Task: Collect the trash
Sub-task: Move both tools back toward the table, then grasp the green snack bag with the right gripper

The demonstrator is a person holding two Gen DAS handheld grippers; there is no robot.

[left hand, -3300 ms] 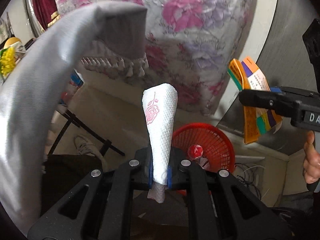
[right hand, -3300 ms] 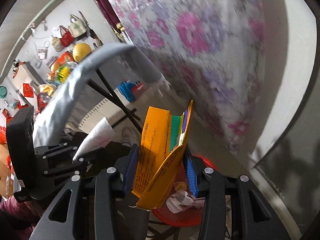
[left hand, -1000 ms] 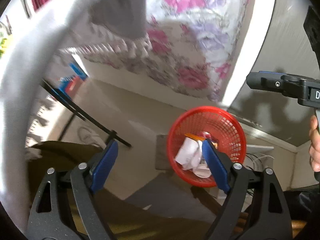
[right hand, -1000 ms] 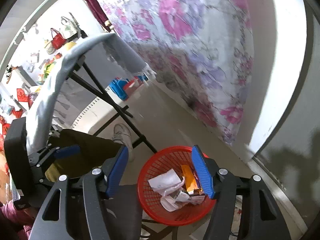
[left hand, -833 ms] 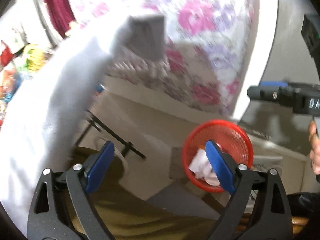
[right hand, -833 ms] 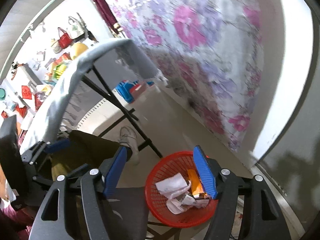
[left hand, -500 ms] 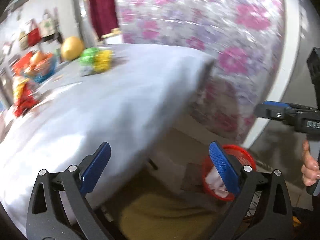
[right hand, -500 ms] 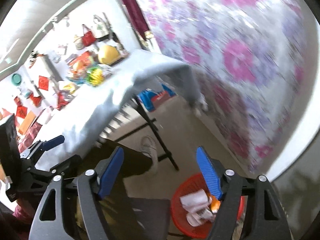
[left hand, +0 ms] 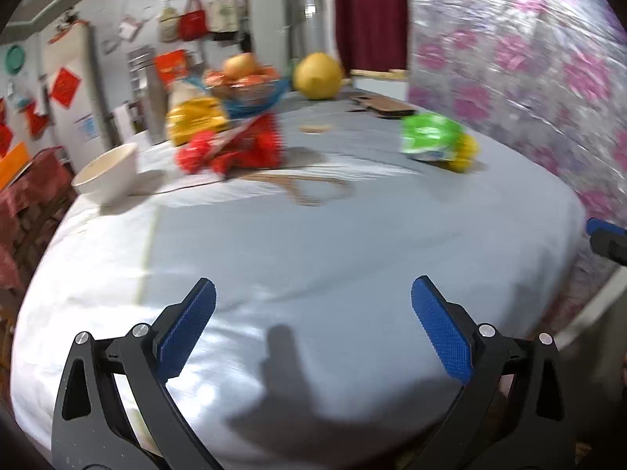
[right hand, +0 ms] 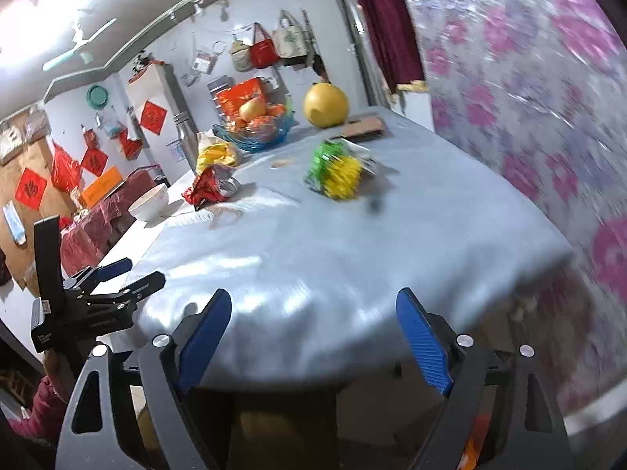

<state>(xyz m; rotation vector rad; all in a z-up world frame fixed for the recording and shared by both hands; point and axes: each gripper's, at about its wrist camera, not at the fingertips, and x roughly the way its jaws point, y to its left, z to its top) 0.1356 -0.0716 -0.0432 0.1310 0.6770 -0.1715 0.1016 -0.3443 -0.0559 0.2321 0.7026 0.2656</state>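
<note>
Grey cloth covers the tabletop (left hand: 313, 243), with both grippers empty above its near edge.

From the left: a white bowl (left hand: 107, 172), a red wrapper (left hand: 235, 149) and a green-and-yellow packet (left hand: 435, 143) lie apart at the far side, before a fruit basket (right hand: 254, 125). Left gripper (left hand: 313, 325) and right gripper (right hand: 313, 333) each have blue-padded fingers (left hand: 188, 325) spread wide, holding nothing.

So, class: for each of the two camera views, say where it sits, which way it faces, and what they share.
Left wrist: on the left gripper, looking across the table; its open fingers show.
Right wrist: on the right gripper, facing the table's edge; open fingers and the left gripper show.
Shared: bowl, red wrapper, green packet.
</note>
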